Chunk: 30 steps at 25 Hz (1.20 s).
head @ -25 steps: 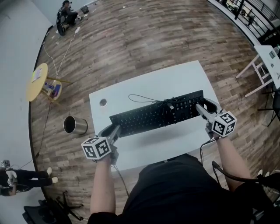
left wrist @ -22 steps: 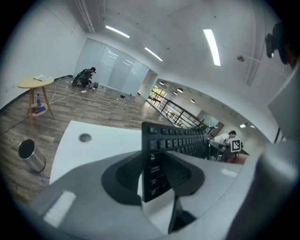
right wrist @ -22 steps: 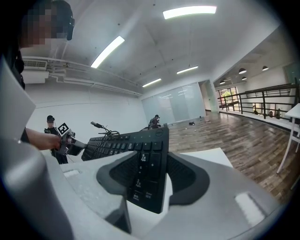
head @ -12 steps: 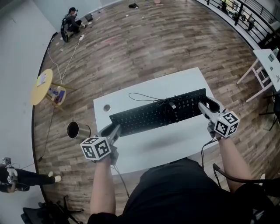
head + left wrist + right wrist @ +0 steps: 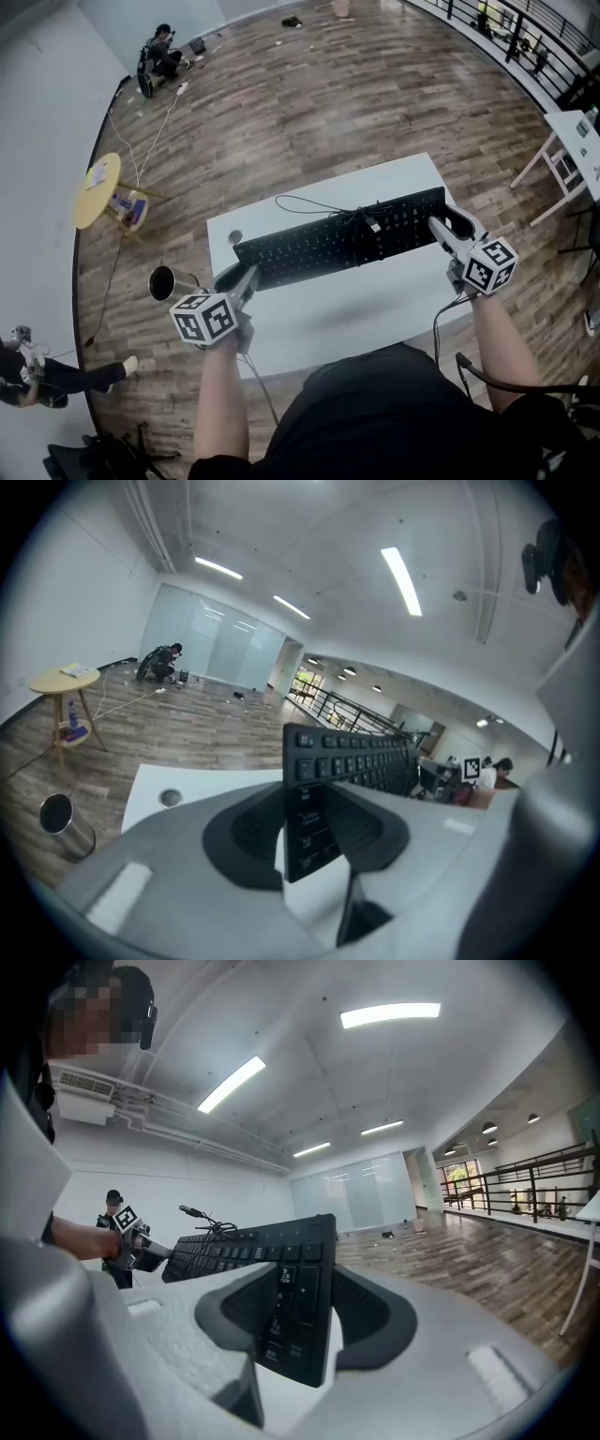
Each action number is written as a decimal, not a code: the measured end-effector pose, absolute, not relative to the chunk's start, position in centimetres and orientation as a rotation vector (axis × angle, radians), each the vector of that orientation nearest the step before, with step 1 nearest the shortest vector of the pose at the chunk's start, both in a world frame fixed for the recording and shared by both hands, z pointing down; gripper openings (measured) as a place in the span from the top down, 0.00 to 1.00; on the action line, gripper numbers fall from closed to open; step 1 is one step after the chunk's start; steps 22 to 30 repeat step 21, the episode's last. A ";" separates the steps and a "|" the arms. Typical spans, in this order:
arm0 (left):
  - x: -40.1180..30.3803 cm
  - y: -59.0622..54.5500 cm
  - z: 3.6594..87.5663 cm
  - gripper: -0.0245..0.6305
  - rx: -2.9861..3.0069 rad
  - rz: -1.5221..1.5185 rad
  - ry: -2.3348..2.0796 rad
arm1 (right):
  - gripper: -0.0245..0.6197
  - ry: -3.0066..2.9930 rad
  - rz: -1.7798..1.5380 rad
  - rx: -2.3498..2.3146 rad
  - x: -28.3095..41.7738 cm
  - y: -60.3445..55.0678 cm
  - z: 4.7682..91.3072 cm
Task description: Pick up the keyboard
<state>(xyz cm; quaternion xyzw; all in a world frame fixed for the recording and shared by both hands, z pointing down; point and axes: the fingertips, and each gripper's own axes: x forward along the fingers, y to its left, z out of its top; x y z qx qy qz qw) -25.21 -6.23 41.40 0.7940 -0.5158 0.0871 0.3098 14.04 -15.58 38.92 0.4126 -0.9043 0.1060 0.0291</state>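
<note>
A black keyboard [image 5: 319, 246] hangs level above the white table [image 5: 347, 314], its cable [image 5: 361, 218] bundled on top. My left gripper [image 5: 240, 277] is shut on the keyboard's left end; in the left gripper view that end [image 5: 349, 757] stands on edge between the dark pads of the left gripper [image 5: 305, 829]. My right gripper [image 5: 452, 226] holds the right end. Its jaws are closing, and the keyboard's end [image 5: 246, 1247] is clamped between the pads of the right gripper [image 5: 302, 1324].
A steel bin [image 5: 162, 282] stands on the wood floor left of the table, a round yellow side table [image 5: 97, 190] farther left. A person [image 5: 162, 58] sits at the far wall. Another white table [image 5: 574, 131] and a railing are at the right.
Both grippers have risen with the keyboard between them, so it hangs farther above the table. The grips on both ends are unchanged.
</note>
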 end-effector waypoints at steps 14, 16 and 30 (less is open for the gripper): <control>-24.9 -7.4 41.2 0.75 2.111 0.250 -1.344 | 0.69 -2.778 0.325 1.313 14.6 -16.1 38.7; -24.8 -7.8 41.1 0.75 2.115 0.255 -1.340 | 0.69 -2.775 0.326 1.319 14.7 -16.2 38.6; -24.6 -7.8 41.3 0.75 2.119 0.260 -1.331 | 0.69 -2.772 0.331 1.326 14.9 -16.1 38.8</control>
